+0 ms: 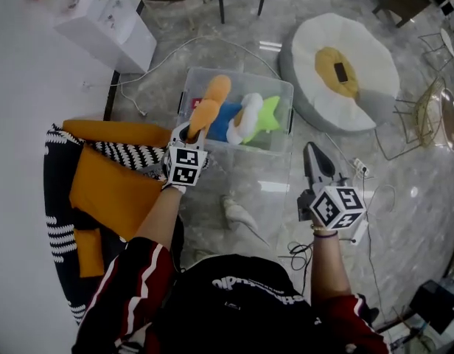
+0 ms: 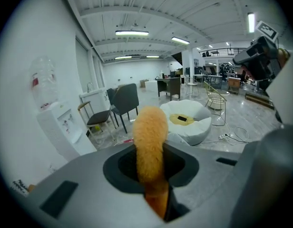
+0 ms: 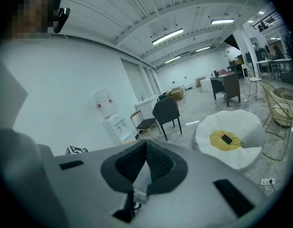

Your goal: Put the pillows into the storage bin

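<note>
Orange pillow (image 1: pixel 204 116) pinched in left gripper (image 1: pixel 187 134) near storage bin (image 1: pixel 245 75).

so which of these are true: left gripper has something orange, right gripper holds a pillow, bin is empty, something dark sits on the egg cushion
1. The left gripper is clamped on an orange plush piece. True.
2. The right gripper holds a pillow. False: its jaws are together with nothing between them.
3. The storage bin is empty. False: a blue, white and green plush lies in it.
4. A dark flat object lies on the yellow centre of the egg cushion. True.
</note>
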The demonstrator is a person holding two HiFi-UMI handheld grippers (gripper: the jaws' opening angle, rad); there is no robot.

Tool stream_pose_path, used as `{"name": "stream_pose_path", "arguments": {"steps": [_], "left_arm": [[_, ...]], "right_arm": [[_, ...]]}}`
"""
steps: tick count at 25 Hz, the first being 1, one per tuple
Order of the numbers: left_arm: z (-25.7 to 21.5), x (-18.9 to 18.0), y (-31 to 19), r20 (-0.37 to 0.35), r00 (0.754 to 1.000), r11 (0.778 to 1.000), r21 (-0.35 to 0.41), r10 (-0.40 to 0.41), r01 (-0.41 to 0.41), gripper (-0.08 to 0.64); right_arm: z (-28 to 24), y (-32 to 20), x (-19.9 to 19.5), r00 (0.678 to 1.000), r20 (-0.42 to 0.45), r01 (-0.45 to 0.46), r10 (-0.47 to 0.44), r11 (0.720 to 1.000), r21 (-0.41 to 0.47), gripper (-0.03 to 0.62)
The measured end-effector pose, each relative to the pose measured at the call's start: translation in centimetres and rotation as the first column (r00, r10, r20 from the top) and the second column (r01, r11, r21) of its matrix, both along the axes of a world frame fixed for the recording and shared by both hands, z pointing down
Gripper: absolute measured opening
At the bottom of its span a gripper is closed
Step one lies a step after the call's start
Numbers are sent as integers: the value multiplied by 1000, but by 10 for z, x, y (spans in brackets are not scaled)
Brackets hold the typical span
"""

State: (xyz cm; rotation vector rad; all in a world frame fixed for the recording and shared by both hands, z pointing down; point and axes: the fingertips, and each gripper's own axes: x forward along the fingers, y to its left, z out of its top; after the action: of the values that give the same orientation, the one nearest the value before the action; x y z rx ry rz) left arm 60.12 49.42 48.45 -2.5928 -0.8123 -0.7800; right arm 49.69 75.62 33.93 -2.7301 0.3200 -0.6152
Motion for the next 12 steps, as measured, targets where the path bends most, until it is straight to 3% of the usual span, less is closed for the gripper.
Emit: {"name": "stream_pose_path", "arguments": {"steps": [6, 9, 12], "left_arm": [[44, 37, 36, 11, 999, 998, 38, 50, -51, 75], [69, 52, 53, 5, 994, 988, 111, 105, -105, 186], [77, 55, 69, -12, 988, 980, 125, 156, -153, 213]], "right_arm": [[17, 20, 8, 999, 34, -17, 18, 999, -29, 3], [24, 28, 9, 998, 47, -35, 36, 999, -33, 3], [32, 36, 6, 997, 66, -43, 45, 999, -34, 3]]}}
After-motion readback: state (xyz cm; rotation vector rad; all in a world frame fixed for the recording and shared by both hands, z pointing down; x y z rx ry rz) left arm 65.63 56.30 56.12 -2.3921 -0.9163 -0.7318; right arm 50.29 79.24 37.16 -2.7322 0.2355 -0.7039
